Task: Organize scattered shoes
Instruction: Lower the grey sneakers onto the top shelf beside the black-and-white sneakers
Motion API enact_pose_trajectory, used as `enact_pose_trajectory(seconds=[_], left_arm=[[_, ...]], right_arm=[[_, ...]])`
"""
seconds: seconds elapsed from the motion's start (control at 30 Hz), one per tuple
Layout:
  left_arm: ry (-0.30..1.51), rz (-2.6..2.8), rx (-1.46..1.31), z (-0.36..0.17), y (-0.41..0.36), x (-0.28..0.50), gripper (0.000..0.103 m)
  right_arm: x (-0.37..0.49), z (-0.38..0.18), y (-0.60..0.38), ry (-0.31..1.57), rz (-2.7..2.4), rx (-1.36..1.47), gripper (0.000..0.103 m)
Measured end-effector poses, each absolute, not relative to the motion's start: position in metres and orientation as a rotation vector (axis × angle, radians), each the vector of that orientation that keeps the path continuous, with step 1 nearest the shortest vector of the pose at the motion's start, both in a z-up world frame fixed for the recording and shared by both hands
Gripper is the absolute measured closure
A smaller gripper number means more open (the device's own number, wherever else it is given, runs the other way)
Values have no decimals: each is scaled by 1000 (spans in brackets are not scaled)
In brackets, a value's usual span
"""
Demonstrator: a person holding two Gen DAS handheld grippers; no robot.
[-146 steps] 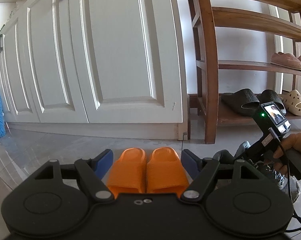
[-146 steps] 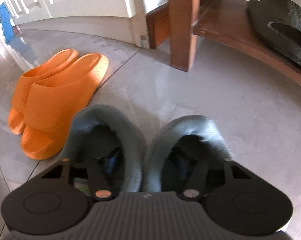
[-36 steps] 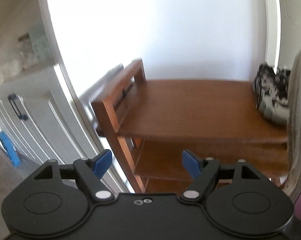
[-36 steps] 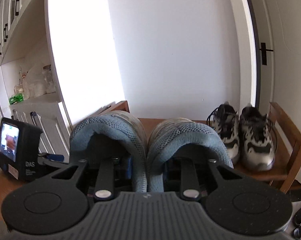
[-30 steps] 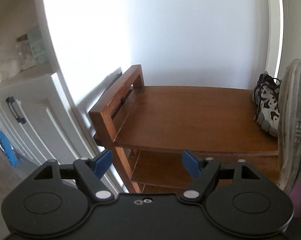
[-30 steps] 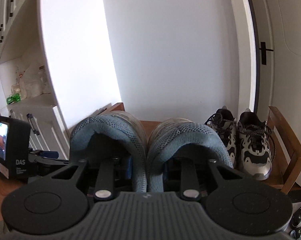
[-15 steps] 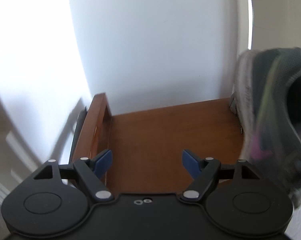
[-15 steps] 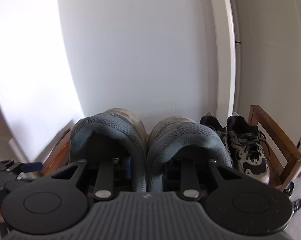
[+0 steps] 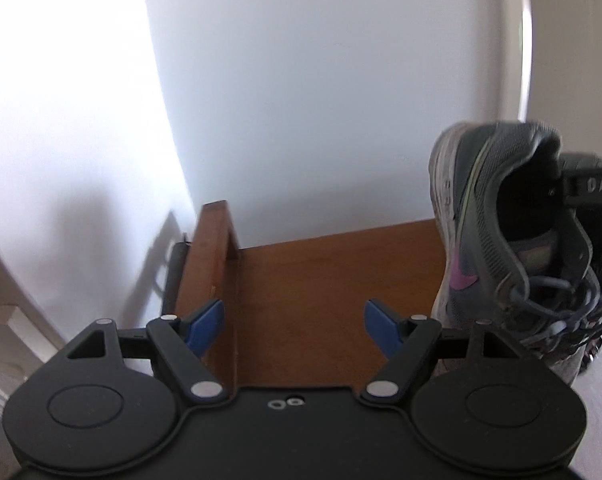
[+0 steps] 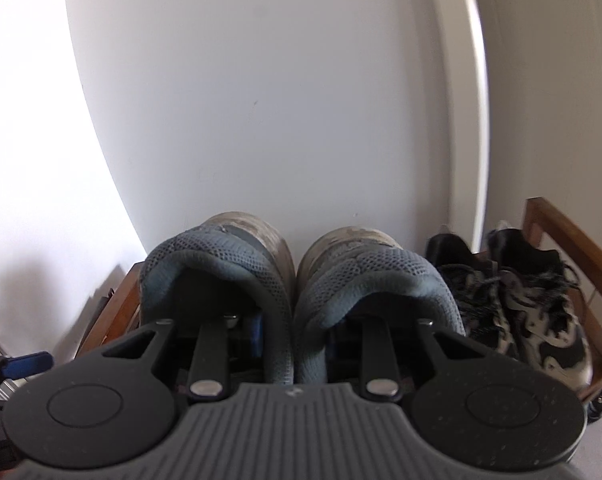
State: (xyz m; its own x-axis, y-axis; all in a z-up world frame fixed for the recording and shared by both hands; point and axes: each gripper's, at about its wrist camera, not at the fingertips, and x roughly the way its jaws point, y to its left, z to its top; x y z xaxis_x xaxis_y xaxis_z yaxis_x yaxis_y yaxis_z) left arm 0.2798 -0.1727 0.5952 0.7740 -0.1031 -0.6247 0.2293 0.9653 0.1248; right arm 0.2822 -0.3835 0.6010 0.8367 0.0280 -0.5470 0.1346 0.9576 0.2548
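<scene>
grey sneakers [image 10: 293,292] | floor → raised over wooden rack top [image 9: 321,280] | left gripper [image 9: 295,326] alongside

The left claw [image 9: 293,326] has a smooth black housing with two round discs, silver pivot screws, angular black linkages and blue finger pads [image 9: 205,325]. The right claw [image 10: 293,330] has a ribbed grey housing, black discs, silver screws.

Setting: a home, most likely the entryway. Evidence: wooden shoe rack [image 9: 321,280] with raised side rail, standing against a plain white wall [image 9: 321,100]. Worn black-and-grey sneakers [image 10: 521,304] are parked on its top shelf; a pair of grey running shoes [image 10: 293,280] is above the same shelf. White door frame [image 10: 465,120] stands to the right of the rack.
</scene>
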Motion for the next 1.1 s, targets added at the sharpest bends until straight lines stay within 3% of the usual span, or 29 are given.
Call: enact_pose_trajectory(seconds=[1.1], left_arm=[[757,21,108,578,-217,332,26]], right_arm=[[486,494,-434,1032,-3,363,71]])
